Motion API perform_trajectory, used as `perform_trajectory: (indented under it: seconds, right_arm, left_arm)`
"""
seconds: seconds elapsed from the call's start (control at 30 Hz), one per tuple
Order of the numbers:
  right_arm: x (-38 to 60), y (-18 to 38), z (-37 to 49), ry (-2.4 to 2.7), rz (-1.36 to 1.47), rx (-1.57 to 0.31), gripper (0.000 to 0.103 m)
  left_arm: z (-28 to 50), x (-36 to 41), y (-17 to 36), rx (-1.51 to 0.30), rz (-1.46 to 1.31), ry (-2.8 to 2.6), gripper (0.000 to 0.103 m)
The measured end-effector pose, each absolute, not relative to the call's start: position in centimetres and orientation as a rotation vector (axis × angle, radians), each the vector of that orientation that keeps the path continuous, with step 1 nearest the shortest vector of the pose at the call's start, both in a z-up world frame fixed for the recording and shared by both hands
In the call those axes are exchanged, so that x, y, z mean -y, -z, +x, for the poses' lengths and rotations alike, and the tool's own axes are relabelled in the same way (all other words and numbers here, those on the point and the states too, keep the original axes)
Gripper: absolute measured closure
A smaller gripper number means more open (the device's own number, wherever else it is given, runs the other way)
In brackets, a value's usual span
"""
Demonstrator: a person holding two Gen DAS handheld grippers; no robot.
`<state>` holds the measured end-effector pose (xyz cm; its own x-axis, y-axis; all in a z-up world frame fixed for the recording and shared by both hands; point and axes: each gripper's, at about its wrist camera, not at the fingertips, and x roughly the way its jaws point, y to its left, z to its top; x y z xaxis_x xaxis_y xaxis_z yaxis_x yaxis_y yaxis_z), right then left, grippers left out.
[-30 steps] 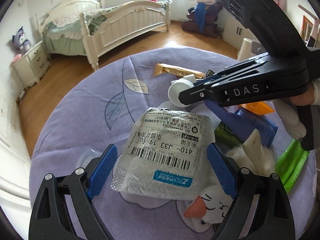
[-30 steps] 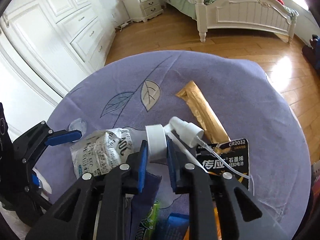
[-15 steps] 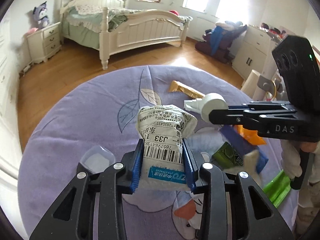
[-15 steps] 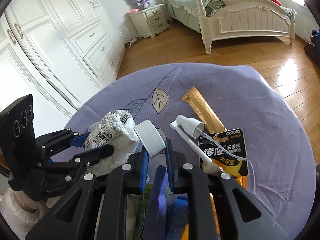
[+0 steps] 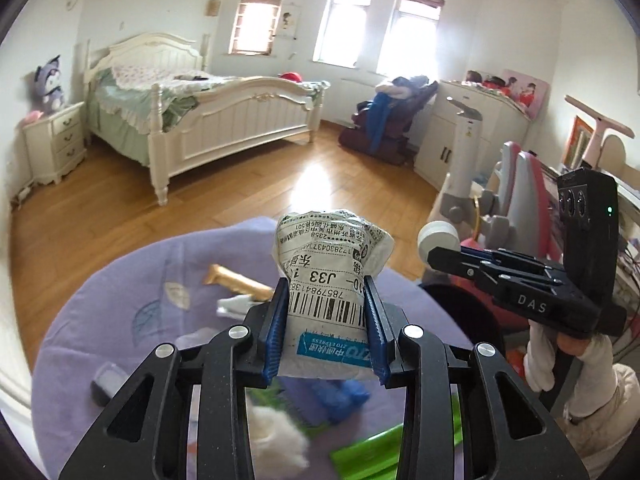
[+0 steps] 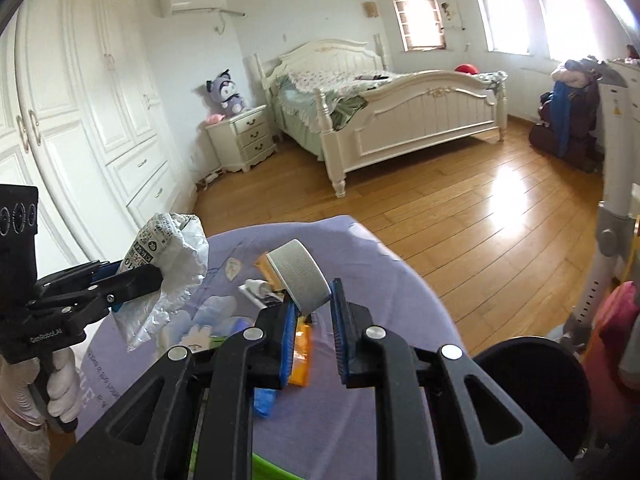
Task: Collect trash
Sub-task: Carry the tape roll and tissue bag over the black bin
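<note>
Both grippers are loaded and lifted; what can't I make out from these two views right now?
- Left wrist view: green wrapper and white fluffy lump on the purple tablecloth are blurred and partly behind the left gripper.
- Right wrist view: the dark round bin interior is too dark; the right gripper hides the grip on the white ribbed cap.

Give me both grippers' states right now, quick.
Left gripper: shut on the crumpled white courier bag with a barcode label.
Right gripper: holding the round white ribbed cap, jaws not fully together.
</note>
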<state>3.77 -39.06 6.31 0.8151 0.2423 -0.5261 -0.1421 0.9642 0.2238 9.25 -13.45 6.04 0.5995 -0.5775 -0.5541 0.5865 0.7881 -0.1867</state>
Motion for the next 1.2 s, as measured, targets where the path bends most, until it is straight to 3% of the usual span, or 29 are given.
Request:
perform_trajectory:
  seconds: [0.53,1.2]
  right_arm:
    - [51.4,-1.1,-2.2,0.156,0.148,-0.623,0.086]
    - [55.8,2.8,-3.7,0.268,0.164,-0.666,0.086]
  left_arm:
    - [8.4,34.7,1.6,-0.803,0.052,0.944,0.067]
    - [7.7,41.5,5.0,-0.861,0.168,0.953,0.067]
